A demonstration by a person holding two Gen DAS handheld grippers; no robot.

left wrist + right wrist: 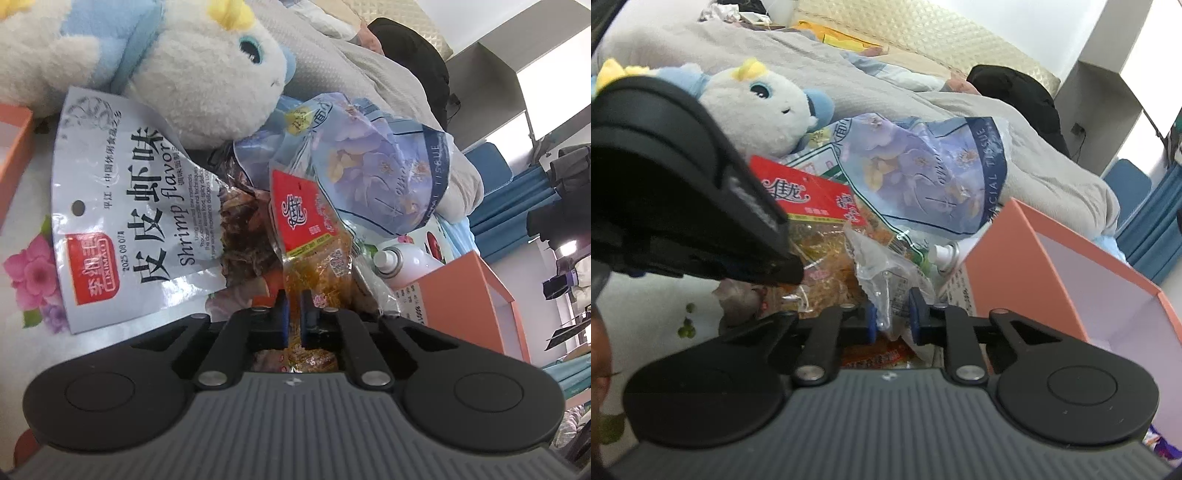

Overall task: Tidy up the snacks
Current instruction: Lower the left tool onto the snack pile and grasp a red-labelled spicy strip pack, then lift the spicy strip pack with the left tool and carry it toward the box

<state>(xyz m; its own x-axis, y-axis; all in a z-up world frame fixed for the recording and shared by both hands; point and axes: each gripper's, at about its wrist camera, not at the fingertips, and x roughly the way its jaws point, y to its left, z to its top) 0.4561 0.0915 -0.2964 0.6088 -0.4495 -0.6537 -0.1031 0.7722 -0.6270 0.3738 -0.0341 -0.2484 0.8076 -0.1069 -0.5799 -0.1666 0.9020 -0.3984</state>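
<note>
The left gripper [294,301] is pinching a crinkly, glossy red-labelled snack pack [310,236] between nearly closed jaws. The right gripper [892,308] is clamping a clear crumpled wrapper [886,273], beside a smooth orange box [1034,258].

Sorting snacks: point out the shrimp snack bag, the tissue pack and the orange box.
shrimp snack bag [122,221], left wrist view, printed front.
tissue pack [923,173], right wrist view, flowered face.
orange box [1015,266], right wrist view, outer side wall.

Red-labelled orange snack pack [314,240] leans beside silver shrimp-flavor bag [122,210], a clear wrapper [886,284] alongside
</note>
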